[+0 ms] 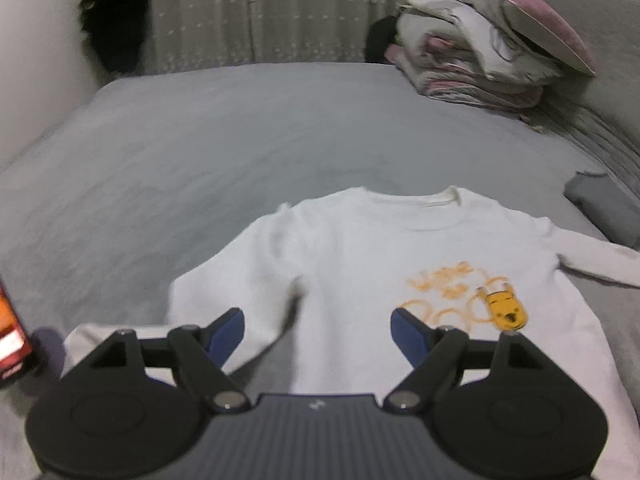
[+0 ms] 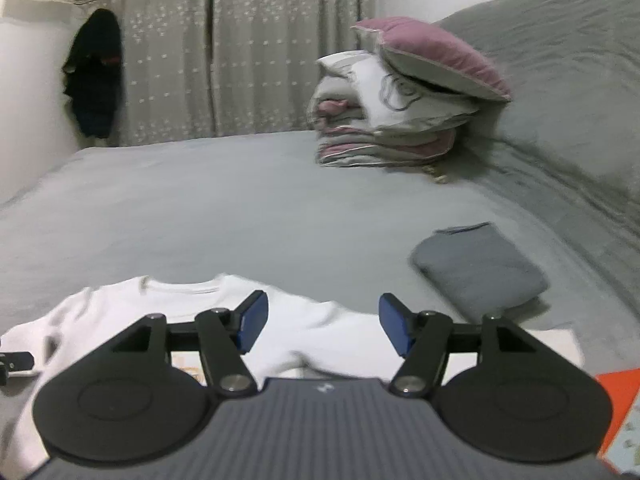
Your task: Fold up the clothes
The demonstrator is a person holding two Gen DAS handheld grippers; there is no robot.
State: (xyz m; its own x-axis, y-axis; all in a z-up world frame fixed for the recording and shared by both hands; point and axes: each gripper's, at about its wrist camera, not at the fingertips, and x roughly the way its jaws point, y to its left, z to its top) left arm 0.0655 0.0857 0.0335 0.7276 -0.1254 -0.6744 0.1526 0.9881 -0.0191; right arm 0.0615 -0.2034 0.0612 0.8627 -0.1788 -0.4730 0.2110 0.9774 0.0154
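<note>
A white long-sleeved sweatshirt (image 1: pixel 360 264) with an orange and yellow print (image 1: pixel 472 296) lies face up and spread flat on the grey bed, collar pointing away. My left gripper (image 1: pixel 318 322) is open and empty, hovering over its lower left part near the left sleeve. In the right wrist view the sweatshirt (image 2: pixel 168 304) lies low left, its right sleeve running under my right gripper (image 2: pixel 320 320), which is open and empty just above it. A sliver of the left gripper shows at the left edge (image 2: pixel 12 360).
A folded grey garment (image 2: pixel 480 272) lies on the bed right of the sweatshirt. A stack of bedding and pillows (image 2: pixel 400 112) sits at the far right by the headboard. An orange object (image 1: pixel 10 332) is at the left edge. A curtain (image 2: pixel 240 48) hangs behind.
</note>
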